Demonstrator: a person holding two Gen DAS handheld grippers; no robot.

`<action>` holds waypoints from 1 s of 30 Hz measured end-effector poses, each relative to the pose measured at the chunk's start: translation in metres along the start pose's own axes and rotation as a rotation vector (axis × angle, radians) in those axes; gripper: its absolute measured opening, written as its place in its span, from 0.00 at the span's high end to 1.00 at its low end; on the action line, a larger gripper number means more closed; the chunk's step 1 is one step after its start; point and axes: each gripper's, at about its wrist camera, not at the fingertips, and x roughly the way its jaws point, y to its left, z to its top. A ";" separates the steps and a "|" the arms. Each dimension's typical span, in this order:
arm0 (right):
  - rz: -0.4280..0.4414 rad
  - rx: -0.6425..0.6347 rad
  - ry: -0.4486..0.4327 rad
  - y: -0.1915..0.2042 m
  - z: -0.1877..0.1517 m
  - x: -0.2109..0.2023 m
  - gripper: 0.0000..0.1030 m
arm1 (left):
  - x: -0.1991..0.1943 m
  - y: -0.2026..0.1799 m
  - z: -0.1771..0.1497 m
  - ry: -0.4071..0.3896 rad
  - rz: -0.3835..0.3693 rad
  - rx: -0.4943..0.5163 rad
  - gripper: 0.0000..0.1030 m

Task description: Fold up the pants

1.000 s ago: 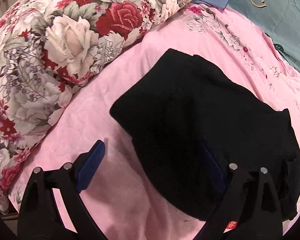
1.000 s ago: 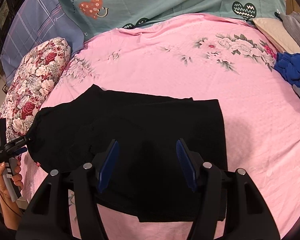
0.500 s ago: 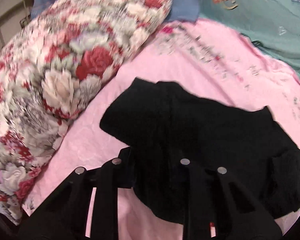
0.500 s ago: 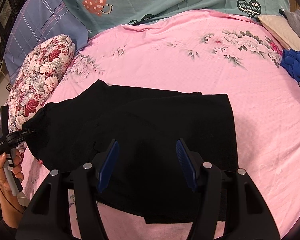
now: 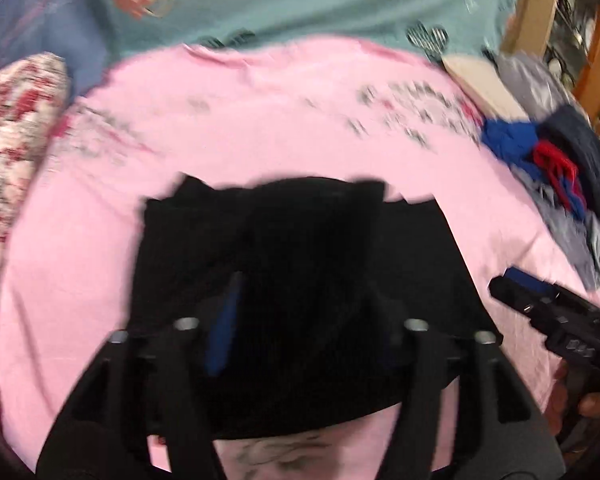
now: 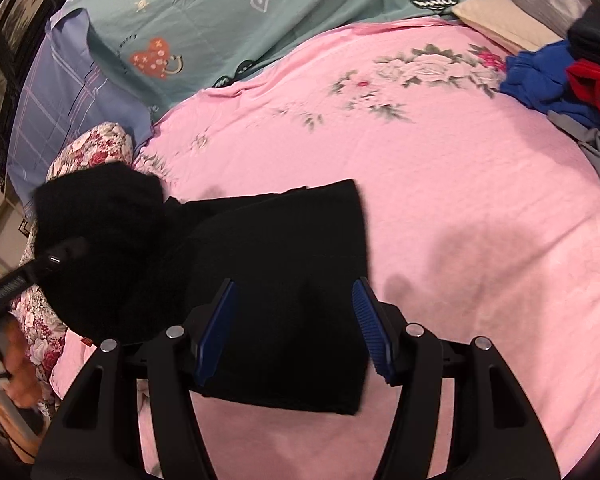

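Black pants [image 6: 284,280] lie partly folded on the pink bedsheet [image 6: 460,200]. Their left end [image 6: 100,232] is raised and bunched, swinging over the rest. The left gripper [image 6: 16,284] is beside that raised end. In the blurred left wrist view, the pants [image 5: 300,240] sit between the fingers of the left gripper [image 5: 304,292]. Its jaws are opening. The left blue pad [image 5: 224,320] shows bare, and the cloth hides the right pad. My right gripper [image 6: 295,284] hovers open above the pants' near right part, with nothing pinched. It also shows in the left wrist view [image 5: 540,304].
A floral quilt roll [image 6: 96,148] lies at the left edge of the bed. A teal sheet with hearts [image 6: 260,20] runs along the back. A heap of blue, red and grey clothes [image 6: 548,76] and a cream folded item [image 6: 500,20] sit at the far right.
The left gripper closed on the pants' left end, then swept it up and to the right over the rest; its jaws have since spread. The right gripper shifted a little and stayed open.
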 end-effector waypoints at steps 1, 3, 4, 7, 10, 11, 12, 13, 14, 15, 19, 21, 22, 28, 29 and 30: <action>-0.009 0.006 -0.001 -0.005 -0.001 -0.004 0.41 | 0.013 -0.006 -0.002 0.035 -0.019 0.023 0.28; -0.026 0.013 0.006 -0.010 -0.002 -0.008 0.41 | 0.026 -0.021 -0.012 0.081 -0.012 0.070 0.23; -0.037 0.021 0.007 -0.012 -0.003 -0.008 0.40 | 0.025 -0.025 -0.016 0.073 -0.013 0.080 0.20; -0.055 0.013 0.009 -0.014 -0.002 -0.010 0.27 | -0.001 -0.017 -0.014 0.019 -0.040 0.083 0.17; -0.017 0.006 0.006 -0.008 0.004 -0.008 0.24 | -0.042 0.007 -0.009 -0.089 -0.060 0.029 0.09; 0.010 0.012 0.008 -0.004 0.007 -0.006 0.21 | -0.056 0.017 -0.010 -0.127 -0.065 0.009 0.06; 0.053 0.019 0.016 0.001 0.010 -0.003 0.19 | -0.071 0.031 -0.011 -0.170 -0.050 -0.016 0.04; 0.090 0.024 0.026 0.006 0.013 0.001 0.18 | -0.079 0.038 -0.011 -0.187 -0.035 -0.032 0.04; 0.122 0.029 0.039 0.012 0.016 0.004 0.18 | -0.085 0.050 -0.012 -0.205 -0.011 -0.058 0.04; 0.159 0.033 0.060 0.022 0.019 0.010 0.18 | -0.089 0.064 -0.013 -0.218 0.027 -0.090 0.04; 0.203 -0.015 0.100 0.054 0.025 0.030 0.16 | -0.067 0.098 -0.021 -0.188 0.293 -0.150 0.04; 0.153 -0.047 0.126 0.068 0.026 0.045 0.13 | -0.048 0.112 -0.030 -0.124 0.321 -0.187 0.04; 0.152 -0.048 0.140 0.072 0.027 0.052 0.13 | -0.042 0.117 -0.035 -0.097 0.306 -0.207 0.04; 0.109 -0.066 0.212 0.086 0.027 0.085 0.54 | -0.019 0.135 -0.052 -0.009 0.271 -0.263 0.04; 0.102 -0.058 0.230 0.086 0.026 0.089 0.75 | -0.020 0.136 -0.052 -0.006 0.269 -0.268 0.04; 0.125 -0.040 0.236 0.086 0.026 0.089 0.81 | -0.020 0.138 -0.052 -0.006 0.269 -0.272 0.04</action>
